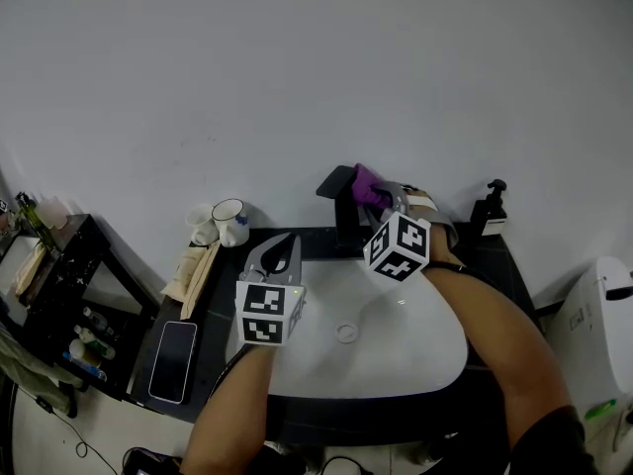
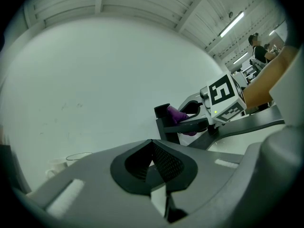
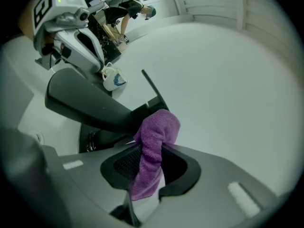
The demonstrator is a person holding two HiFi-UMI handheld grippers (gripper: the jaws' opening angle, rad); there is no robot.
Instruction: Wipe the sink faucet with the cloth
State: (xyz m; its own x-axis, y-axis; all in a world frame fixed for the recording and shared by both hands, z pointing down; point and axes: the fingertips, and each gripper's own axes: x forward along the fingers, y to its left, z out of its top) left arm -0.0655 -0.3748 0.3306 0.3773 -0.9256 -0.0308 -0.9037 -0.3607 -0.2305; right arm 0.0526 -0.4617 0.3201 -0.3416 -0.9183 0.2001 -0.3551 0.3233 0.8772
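A plain white wall [image 1: 297, 87] backs a black counter [image 1: 220, 317] holding a white sink basin [image 1: 396, 354]. Far left of the black faucet [image 1: 342, 214] lies a phone [image 1: 172, 361], with white mugs [image 1: 230, 222] nearer it. The left gripper [image 1: 284, 248], its jaws pressed together on nothing, hovers just left of the faucet. The right gripper [image 1: 384, 198] pinches the purple cloth [image 1: 368, 186] against the faucet's top. A soap dispenser [image 1: 492, 209] stands well to the right.
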